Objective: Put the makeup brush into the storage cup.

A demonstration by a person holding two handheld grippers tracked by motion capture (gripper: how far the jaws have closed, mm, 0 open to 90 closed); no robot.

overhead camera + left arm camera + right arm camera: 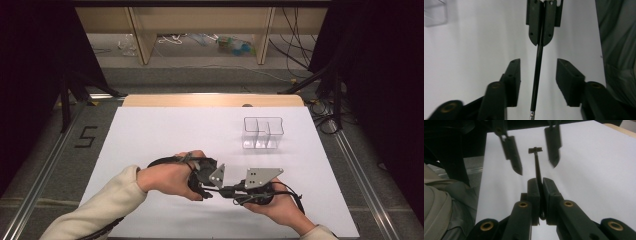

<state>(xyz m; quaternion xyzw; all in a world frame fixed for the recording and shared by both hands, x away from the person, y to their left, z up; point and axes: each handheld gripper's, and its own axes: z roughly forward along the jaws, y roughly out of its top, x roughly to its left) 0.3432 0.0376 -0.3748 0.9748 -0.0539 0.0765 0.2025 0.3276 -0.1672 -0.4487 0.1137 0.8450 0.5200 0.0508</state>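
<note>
A thin black rod (537, 165) with a small crosspiece at its far end sticks out level over the white sheet. My right gripper (541, 181) is shut on it near one end. In the left gripper view the same rod (537, 75) runs up between the jaws of my left gripper (538, 61), which stand open on either side without touching it. In the high view the left gripper (212, 177) and the right gripper (235, 190) face each other tip to tip near the table's front edge.
A clear plastic box (262, 132) with compartments stands at the back right of the white sheet (165, 135), and its corner (434, 12) shows at the upper left of the left gripper view. Behind the table's wooden edge lie shelving legs and loose cables.
</note>
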